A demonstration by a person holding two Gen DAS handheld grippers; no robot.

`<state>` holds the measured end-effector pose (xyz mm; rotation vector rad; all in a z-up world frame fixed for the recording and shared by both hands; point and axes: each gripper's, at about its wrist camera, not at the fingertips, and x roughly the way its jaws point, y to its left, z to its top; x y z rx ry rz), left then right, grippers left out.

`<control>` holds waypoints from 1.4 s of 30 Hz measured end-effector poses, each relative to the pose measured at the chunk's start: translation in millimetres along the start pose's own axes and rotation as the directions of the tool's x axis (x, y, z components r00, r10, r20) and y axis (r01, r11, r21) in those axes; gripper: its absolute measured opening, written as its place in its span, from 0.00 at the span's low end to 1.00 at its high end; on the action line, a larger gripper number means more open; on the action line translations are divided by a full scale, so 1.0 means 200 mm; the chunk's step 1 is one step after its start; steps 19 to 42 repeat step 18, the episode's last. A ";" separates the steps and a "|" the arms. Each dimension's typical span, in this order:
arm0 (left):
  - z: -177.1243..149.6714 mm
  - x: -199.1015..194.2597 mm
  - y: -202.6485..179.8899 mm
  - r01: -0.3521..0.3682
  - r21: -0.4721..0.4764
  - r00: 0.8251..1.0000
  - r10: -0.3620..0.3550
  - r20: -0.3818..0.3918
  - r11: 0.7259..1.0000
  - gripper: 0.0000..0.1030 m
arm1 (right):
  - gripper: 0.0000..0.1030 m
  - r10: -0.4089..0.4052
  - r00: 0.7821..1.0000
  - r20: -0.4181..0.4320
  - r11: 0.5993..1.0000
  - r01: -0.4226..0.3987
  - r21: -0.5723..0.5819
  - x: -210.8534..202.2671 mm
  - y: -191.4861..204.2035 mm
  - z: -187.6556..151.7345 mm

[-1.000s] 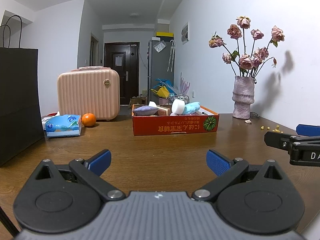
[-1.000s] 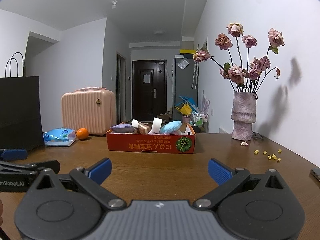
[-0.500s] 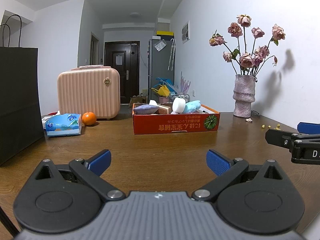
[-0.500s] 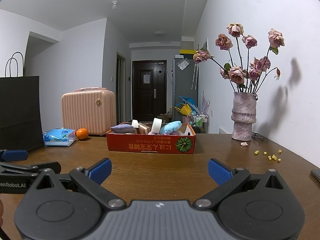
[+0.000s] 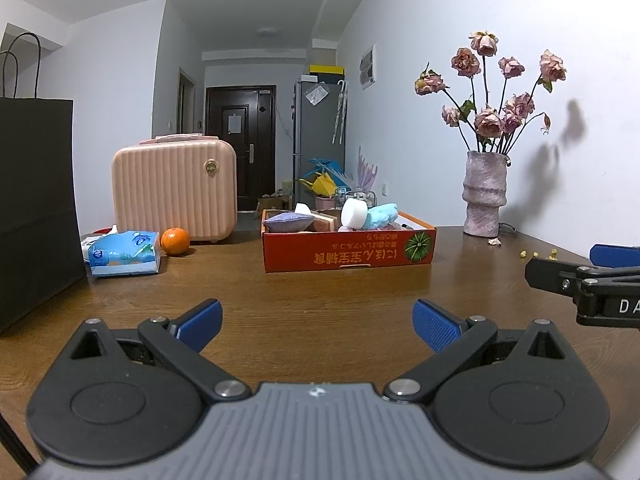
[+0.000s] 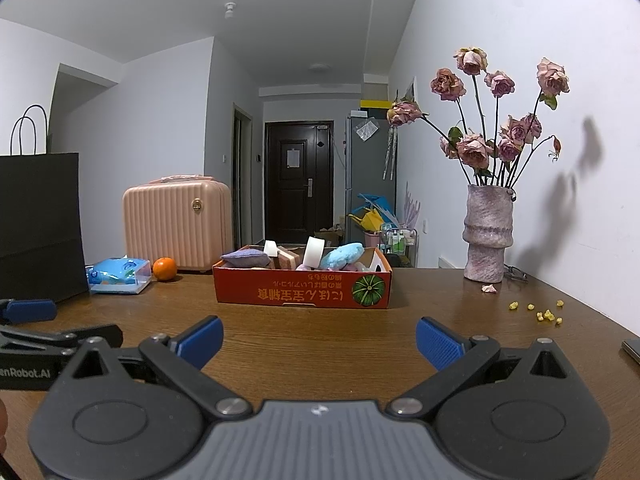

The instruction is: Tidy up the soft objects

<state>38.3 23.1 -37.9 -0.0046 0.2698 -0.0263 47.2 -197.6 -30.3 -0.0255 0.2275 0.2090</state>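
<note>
Two hand-held grippers are hovering side by side over the wooden bench (image 5: 320, 292) as we are looking toward the red cardboard box (image 5: 348, 249) that sits well ahead of them. We are seeing the left hand-held gripper (image 5: 318, 322) with its blue pads spread wide and nothing between them, and the right hand-held gripper (image 6: 319, 338) likewise gaping and empty. Over the last second we are noticing almost no change: both views are shifting only slightly, the fingers are keeping the same spread, and the box is sitting where it sat. The soft things are already lying inside the box: a purple cushion (image 5: 289, 221) at its left end, a white roll (image 5: 354, 214) standing near the middle, a light blue plush piece (image 5: 382, 215) leaning beside it, and a brownish sponge (image 6: 289, 257) behind the cushion. A blue tissue pack (image 5: 125, 253) is resting outside the box, near an orange (image 5: 175, 241) and a pink suitcase (image 5: 175, 190). We are judging that this stillness could fit either a pause ahead of sorting or a rest once the box is filled; whether the tissue pack counts among the soft objects, we cannot tell.
</note>
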 end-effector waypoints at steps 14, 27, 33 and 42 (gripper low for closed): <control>0.00 -0.01 0.01 0.029 -0.022 0.999 -0.029 0.016 0.999 1.00 | 1.00 -0.002 1.000 0.001 1.000 0.002 0.000 0.00 0.00 0.00; 0.00 -0.02 0.01 0.031 -0.028 0.999 -0.031 0.026 0.999 1.00 | 1.00 -0.001 1.000 -0.003 1.000 0.001 0.003 0.02 0.00 -0.01; 0.00 -0.02 0.01 0.031 -0.028 0.999 -0.031 0.026 0.999 1.00 | 1.00 -0.001 1.000 -0.003 1.000 0.001 0.003 0.02 0.00 -0.01; 0.00 -0.02 0.01 0.031 -0.028 0.999 -0.031 0.026 0.999 1.00 | 1.00 -0.001 1.000 -0.003 1.000 0.001 0.003 0.02 0.00 -0.01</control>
